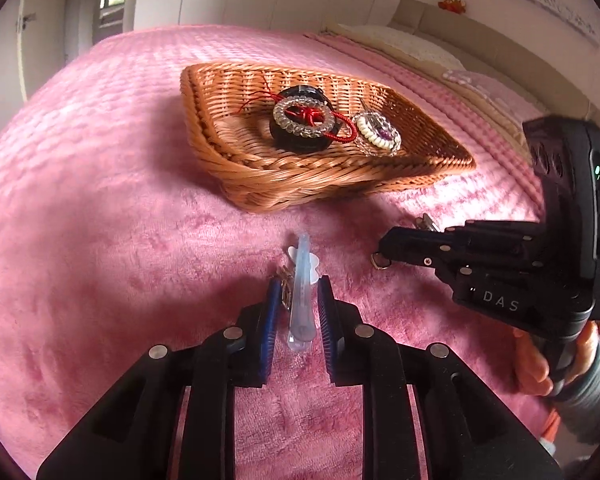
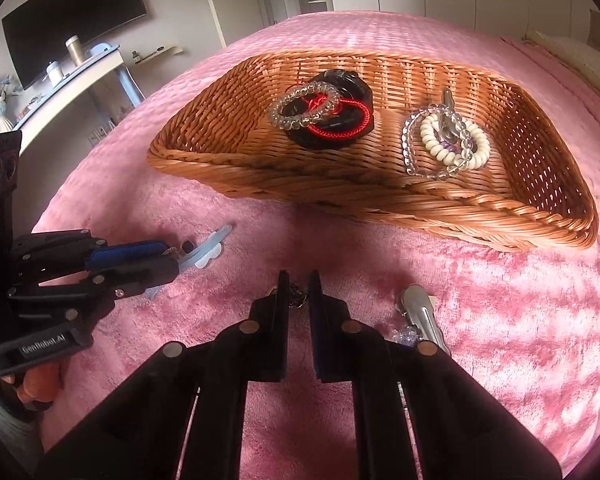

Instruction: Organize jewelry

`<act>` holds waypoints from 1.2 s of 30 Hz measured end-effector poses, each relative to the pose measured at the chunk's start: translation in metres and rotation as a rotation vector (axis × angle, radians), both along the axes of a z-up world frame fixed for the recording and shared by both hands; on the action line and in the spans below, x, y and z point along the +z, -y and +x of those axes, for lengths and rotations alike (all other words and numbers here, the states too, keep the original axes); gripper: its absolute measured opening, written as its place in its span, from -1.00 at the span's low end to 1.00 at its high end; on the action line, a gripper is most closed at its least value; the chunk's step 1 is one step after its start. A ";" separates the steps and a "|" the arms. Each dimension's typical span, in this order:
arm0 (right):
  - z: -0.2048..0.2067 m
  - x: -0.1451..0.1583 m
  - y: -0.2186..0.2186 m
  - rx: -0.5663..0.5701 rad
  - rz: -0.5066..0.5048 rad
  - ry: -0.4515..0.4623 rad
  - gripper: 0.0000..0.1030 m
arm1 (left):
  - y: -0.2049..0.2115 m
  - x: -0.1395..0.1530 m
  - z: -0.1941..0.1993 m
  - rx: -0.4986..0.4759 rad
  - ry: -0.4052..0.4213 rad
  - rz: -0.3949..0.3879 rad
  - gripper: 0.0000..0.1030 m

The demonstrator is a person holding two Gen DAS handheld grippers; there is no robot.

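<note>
bed w/ pink plush cover; on it: wicker basket, pale blue hair clip, silver hair clip, small metal chain piece just beside that clip

On the bedspread the wicker basket lies beyond both grippers. In it a round box sits left of a cluster of bead bracelets, with another bead bracelet and a cord bracelet draped on the box. Nearer, a translucent hair clip lies between the fingers of the left gripper, a small chain piece lies between those of the right gripper, and a metal hair clip lies just right of the latter.
</note>
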State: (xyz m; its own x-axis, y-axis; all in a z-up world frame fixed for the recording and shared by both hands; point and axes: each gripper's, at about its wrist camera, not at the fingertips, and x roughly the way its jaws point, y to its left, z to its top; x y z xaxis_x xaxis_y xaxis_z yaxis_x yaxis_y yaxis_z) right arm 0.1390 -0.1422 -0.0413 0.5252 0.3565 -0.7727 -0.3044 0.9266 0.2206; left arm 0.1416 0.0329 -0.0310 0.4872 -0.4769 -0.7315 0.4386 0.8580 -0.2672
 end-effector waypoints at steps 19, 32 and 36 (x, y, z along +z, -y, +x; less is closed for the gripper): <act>-0.006 0.006 0.010 -0.012 0.043 0.019 -0.85 | -0.023 -0.003 0.010 0.038 -0.055 -0.186 -0.99; -0.026 0.063 0.026 0.012 0.104 0.122 -0.85 | -0.020 0.050 -0.008 -0.001 0.090 -0.251 -1.00; -0.011 0.092 0.034 -0.005 0.106 0.175 -0.85 | -0.011 0.084 -0.001 0.011 0.176 -0.243 -1.00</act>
State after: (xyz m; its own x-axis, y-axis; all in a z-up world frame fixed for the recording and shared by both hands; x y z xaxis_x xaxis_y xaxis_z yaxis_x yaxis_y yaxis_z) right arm 0.1279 -0.1760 0.0508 0.6499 0.4280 -0.6281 -0.3419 0.9027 0.2614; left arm 0.1405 0.0443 0.0527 0.6029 -0.6216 -0.5001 0.4875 0.7832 -0.3858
